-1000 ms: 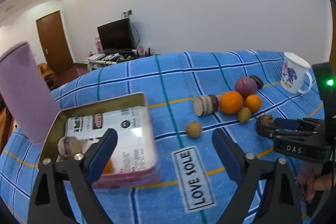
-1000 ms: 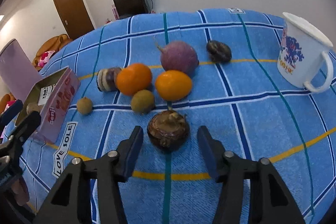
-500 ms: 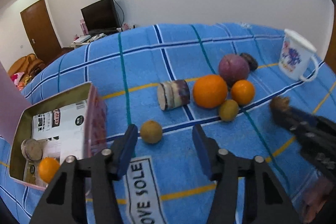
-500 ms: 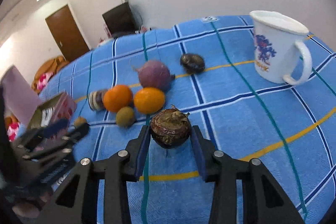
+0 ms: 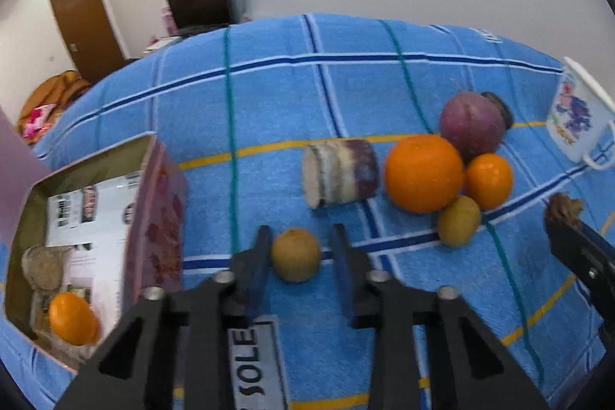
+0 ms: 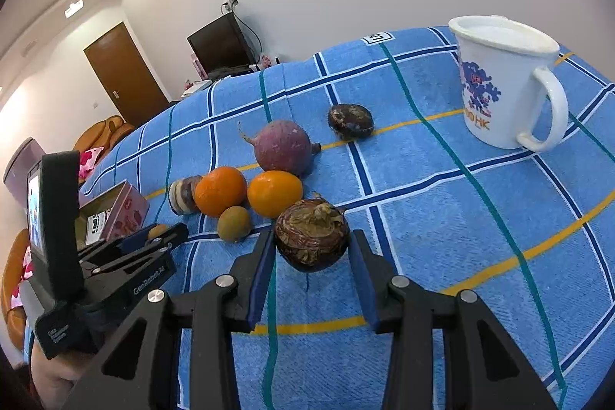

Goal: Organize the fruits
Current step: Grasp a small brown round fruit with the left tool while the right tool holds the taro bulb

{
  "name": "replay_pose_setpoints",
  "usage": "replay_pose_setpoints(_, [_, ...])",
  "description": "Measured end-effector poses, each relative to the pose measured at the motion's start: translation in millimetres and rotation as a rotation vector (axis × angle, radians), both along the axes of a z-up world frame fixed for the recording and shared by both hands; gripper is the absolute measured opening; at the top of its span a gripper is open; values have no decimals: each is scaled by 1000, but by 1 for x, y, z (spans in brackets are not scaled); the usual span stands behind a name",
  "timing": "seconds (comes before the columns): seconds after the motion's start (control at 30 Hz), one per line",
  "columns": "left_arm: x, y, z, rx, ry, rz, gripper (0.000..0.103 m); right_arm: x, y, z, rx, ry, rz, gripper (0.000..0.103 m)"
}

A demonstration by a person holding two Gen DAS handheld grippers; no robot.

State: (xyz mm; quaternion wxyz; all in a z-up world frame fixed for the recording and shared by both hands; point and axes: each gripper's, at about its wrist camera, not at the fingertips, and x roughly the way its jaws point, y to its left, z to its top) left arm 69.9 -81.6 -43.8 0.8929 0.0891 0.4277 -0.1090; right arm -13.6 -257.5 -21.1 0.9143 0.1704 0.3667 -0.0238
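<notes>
Our left tongs (image 5: 298,252) have just closed on the small brown fruit (image 5: 295,255). Our right tongs (image 6: 312,250) hold the dark brown bulb (image 6: 311,239) between their pads.

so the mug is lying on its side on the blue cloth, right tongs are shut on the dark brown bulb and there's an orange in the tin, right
Not quite: the mug stands upright on the blue cloth, as the right wrist view shows. The rest holds: the right tongs are shut on the dark brown bulb, and an orange lies in the tin.

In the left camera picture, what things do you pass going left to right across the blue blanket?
Tin box → small brown fruit in the left tongs → striped chunk → big orange → mug.
</notes>
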Motion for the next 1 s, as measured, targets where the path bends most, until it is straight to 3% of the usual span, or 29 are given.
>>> replay_pose_setpoints(0.07, [1, 2, 1, -18, 4, -4, 27, 0, -2, -1, 6, 0, -5, 41])
replay_pose_setpoints(0.2, [-10, 7, 4, -206, 43, -122, 27, -1, -6, -1, 6, -5, -22, 41])
replay_pose_setpoints(0.4, [-45, 12, 26, -347, -70, -254, 27, -5, -10, 3, 5, -38, -48, 41])
replay_pose_setpoints(0.6, [-59, 14, 38, -318, -151, -278, 27, -10, -5, 14, -33, -108, -44, 41])
replay_pose_setpoints(0.8, [-69, 5, 43, -205, -252, -262, 27, -18, 12, 24, -129, -193, -29, 41])
replay_pose_setpoints(1.0, [-65, 23, 49, -158, -281, -223, 27, -27, 27, 32, -214, -259, -32, 41])
